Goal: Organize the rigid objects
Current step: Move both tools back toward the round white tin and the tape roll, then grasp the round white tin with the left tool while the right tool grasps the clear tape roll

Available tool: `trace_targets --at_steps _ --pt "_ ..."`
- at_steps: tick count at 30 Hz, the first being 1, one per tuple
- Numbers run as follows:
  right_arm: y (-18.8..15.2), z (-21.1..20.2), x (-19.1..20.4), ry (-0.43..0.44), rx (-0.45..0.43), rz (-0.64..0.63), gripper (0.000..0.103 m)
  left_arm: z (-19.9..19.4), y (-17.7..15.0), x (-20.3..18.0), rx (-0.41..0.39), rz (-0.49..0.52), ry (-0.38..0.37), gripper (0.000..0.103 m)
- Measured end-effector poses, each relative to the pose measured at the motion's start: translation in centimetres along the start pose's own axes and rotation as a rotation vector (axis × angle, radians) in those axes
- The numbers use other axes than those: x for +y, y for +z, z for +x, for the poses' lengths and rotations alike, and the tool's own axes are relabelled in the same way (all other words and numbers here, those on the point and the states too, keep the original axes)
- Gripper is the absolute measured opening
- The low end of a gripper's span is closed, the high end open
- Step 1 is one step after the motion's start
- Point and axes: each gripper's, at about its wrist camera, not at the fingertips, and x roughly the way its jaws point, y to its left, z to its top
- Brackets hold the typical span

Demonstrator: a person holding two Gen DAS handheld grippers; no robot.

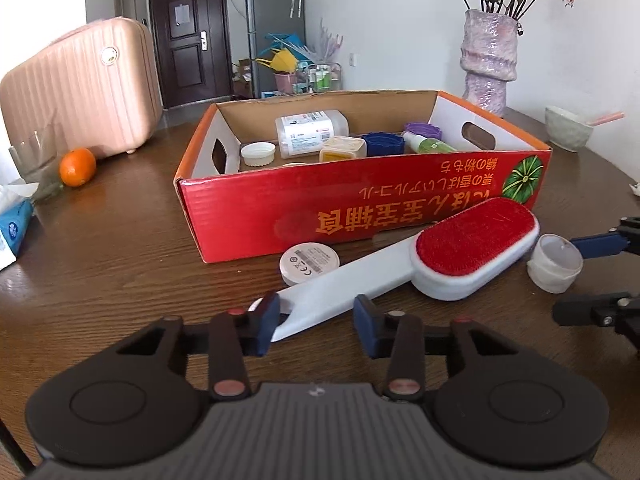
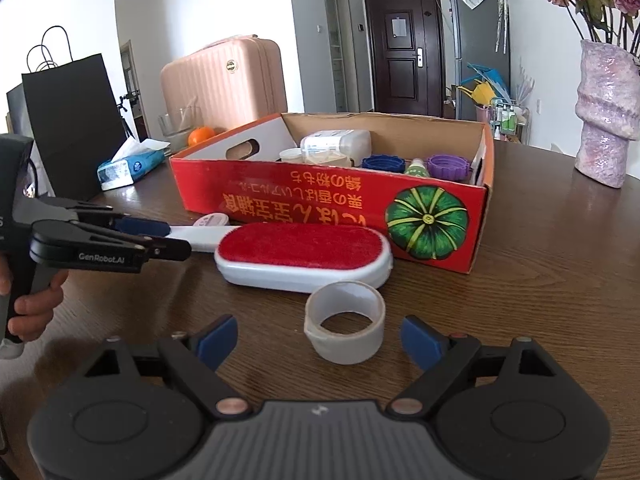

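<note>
A red cardboard box (image 1: 360,208) (image 2: 320,204) stands on the wooden table and holds several bottles, lids and jars. In front of it lies a white lint brush (image 1: 472,240) (image 2: 304,252) with a red pad, its handle pointing at my left gripper (image 1: 316,320). The left gripper (image 2: 156,236) is open with the handle tip between its fingers. A roll of white tape (image 2: 344,328) (image 1: 554,262) lies just ahead of my open right gripper (image 2: 320,340), between its fingers. A round white puck (image 1: 309,263) sits beside the brush handle.
A pink suitcase (image 1: 80,92), an orange (image 1: 77,167), a glass and a tissue pack (image 2: 128,168) stand to the left. A lilac vase with flowers (image 2: 604,120) and a bowl (image 1: 568,128) stand to the right. A black paper bag (image 2: 68,128) is at far left.
</note>
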Motion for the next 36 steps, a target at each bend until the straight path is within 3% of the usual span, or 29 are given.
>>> trace_targets --at_steps 1,5,9,10,12,13,14,16,18,20,21,26,28,30,31,36 --pt "0.0 0.1 0.1 0.002 0.003 -0.01 0.085 0.0 0.0 0.1 0.001 0.001 -0.009 0.04" --pt "0.2 0.7 0.1 -0.015 0.022 -0.023 0.077 0.4 -0.5 -0.5 -0.021 0.074 -0.016 0.067" --pt "0.1 0.7 0.1 -0.046 0.03 -0.048 0.065 1.2 -0.2 -0.8 -0.029 0.086 -0.024 0.077" --pt "0.1 0.6 -0.1 -0.053 0.029 -0.046 0.06 1.2 -0.2 -0.7 -0.033 0.072 -0.025 0.076" --pt "0.1 0.5 -0.2 -0.074 0.031 -0.056 0.044 0.7 -0.7 -0.7 -0.056 0.047 -0.017 0.061" --pt "0.2 0.4 -0.3 -0.084 0.032 -0.058 0.042 0.2 -0.9 -0.8 -0.063 0.046 -0.022 0.052" --pt "0.2 0.3 -0.5 -0.085 0.029 -0.052 0.042 -0.2 -1.2 -0.9 -0.064 0.037 -0.036 0.049" --pt "0.0 -0.1 -0.9 -0.084 0.02 -0.04 0.042 -1.2 -1.7 -0.9 -0.068 -0.003 -0.055 0.05" --pt "-0.2 -0.7 -1.3 -0.096 0.007 -0.032 0.042 -2.0 -1.9 -0.9 -0.093 -0.015 -0.058 0.056" --pt "-0.4 -1.2 -1.5 -0.091 -0.002 -0.028 0.042 -2.2 -1.2 -0.7 -0.121 -0.026 -0.042 0.069" --pt "-0.4 -1.5 -1.7 -0.089 -0.01 -0.027 0.042 -1.9 -0.6 -0.3 -0.129 -0.037 -0.033 0.069" --pt "0.0 -2.3 -2.2 -0.079 -0.039 0.0 0.042 2.3 2.0 1.2 -0.035 -0.109 0.01 0.068" --pt "0.1 -2.4 -2.0 -0.069 -0.043 -0.008 0.042 3.6 2.4 1.0 0.002 -0.111 0.022 0.066" --pt "0.0 -2.8 -1.9 -0.055 -0.042 -0.013 0.042 4.1 2.2 0.5 0.002 -0.085 0.047 0.054" --pt "0.0 -2.9 -1.9 -0.052 -0.042 -0.012 0.042 4.1 1.9 0.4 -0.007 -0.067 0.041 0.039" --pt "0.3 -3.9 -1.3 -0.058 -0.069 -0.026 0.042 1.8 1.2 -0.4 -0.053 -0.087 0.039 0.04"
